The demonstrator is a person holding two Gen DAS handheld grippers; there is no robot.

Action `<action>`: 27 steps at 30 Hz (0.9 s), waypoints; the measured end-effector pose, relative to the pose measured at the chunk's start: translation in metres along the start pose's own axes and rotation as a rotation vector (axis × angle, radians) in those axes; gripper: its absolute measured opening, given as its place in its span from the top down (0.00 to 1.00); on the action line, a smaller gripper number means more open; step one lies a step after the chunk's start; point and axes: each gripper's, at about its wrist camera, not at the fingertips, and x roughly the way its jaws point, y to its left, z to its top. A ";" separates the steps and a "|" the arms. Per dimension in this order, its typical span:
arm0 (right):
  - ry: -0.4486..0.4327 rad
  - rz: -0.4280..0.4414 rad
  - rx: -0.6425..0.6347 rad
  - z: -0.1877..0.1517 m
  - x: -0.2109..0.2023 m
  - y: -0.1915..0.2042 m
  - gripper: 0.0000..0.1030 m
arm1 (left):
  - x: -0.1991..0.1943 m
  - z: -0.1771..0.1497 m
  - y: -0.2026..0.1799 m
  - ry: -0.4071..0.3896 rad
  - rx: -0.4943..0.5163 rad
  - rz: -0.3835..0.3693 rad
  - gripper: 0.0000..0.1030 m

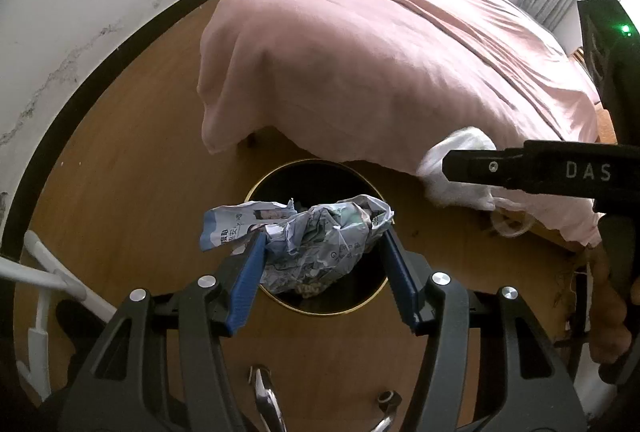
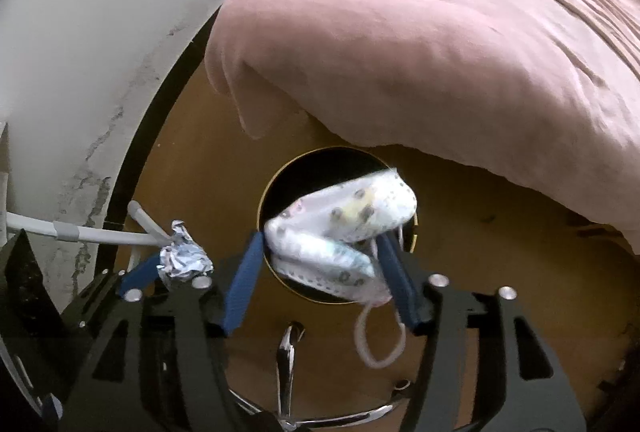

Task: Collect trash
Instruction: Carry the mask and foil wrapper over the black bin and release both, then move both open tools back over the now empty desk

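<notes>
A black round bin with a gold rim (image 1: 362, 304) stands on the wood floor beside the bed; it also shows in the right wrist view (image 2: 276, 188). My left gripper (image 1: 322, 238) is shut on a crumpled printed paper (image 1: 316, 236), held above the bin's mouth. My right gripper (image 2: 320, 244) is shut on a white patterned face mask (image 2: 344, 232), also above the bin, its ear loop (image 2: 380, 340) hanging down. The right gripper's body shows at the right of the left wrist view (image 1: 540, 168); the left gripper with its paper (image 2: 184, 260) shows at the left of the right wrist view.
A bed with a pink cover (image 1: 380, 52) overhangs close behind the bin. A white wall with a dark skirting board (image 1: 100, 72) runs on the left. A white rack's tubes (image 1: 44, 276) stand at the lower left. Some trash lies inside the bin (image 1: 308, 290).
</notes>
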 end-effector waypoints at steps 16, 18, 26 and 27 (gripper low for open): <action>-0.027 -0.005 0.034 -0.001 -0.008 -0.001 0.35 | 0.002 0.001 -0.011 -0.021 0.032 -0.026 0.41; -0.035 -0.007 0.035 -0.001 -0.010 -0.001 0.33 | 0.001 0.000 -0.013 -0.031 0.039 -0.036 0.36; -0.050 -0.001 0.044 0.003 -0.011 -0.002 0.31 | -0.004 -0.002 -0.010 -0.039 0.011 -0.039 0.25; -0.053 0.001 0.041 0.004 -0.012 -0.001 0.31 | -0.008 -0.003 -0.008 -0.045 0.003 -0.034 0.23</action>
